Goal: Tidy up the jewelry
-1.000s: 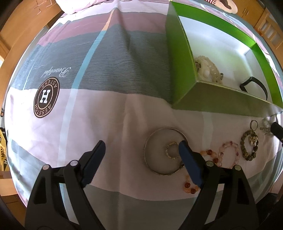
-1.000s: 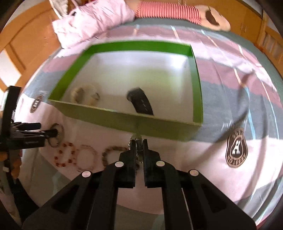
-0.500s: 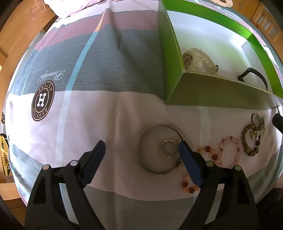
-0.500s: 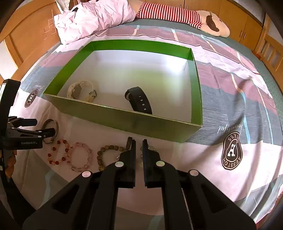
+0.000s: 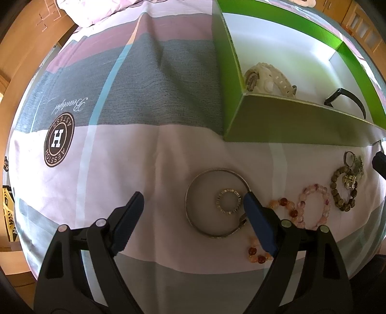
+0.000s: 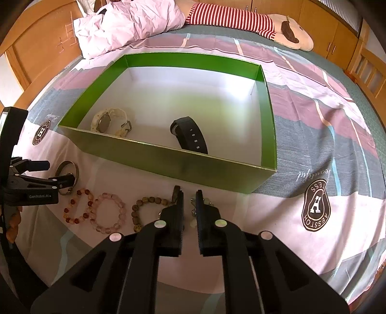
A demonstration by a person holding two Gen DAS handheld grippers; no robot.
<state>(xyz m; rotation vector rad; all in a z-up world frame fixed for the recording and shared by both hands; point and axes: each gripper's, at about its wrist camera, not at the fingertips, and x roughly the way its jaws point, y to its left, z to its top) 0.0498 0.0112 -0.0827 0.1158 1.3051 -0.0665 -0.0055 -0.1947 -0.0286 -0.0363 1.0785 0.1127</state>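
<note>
A green box [image 6: 212, 169] with a white floor holds a cream watch [image 6: 108, 122] and a black watch [image 6: 190, 137]. On the bedspread in front of it lie a silver bangle [image 5: 193, 212] with a small ring [image 5: 228, 201] inside it, an orange bead bracelet [image 6: 78, 207], a pink bead bracelet [image 6: 108, 215], a brown bead bracelet [image 6: 144, 210] and a small metal trinket [image 6: 193, 210]. My left gripper [image 5: 193, 205] is open wide, low over the bangle. My right gripper [image 6: 188, 195] is slightly open over the trinket and holds nothing that I can see.
A crumpled pink pillow [image 6: 125, 24] and a striped plush toy [image 6: 253, 21] lie at the head of the bed. Wooden cupboards [image 6: 325, 31] stand behind. The bedspread carries round brown logos [image 5: 59, 142] left of the box.
My right gripper has drawn back from the box wall and its jaws have parted a little. The left gripper has barely shifted over the bangle.
</note>
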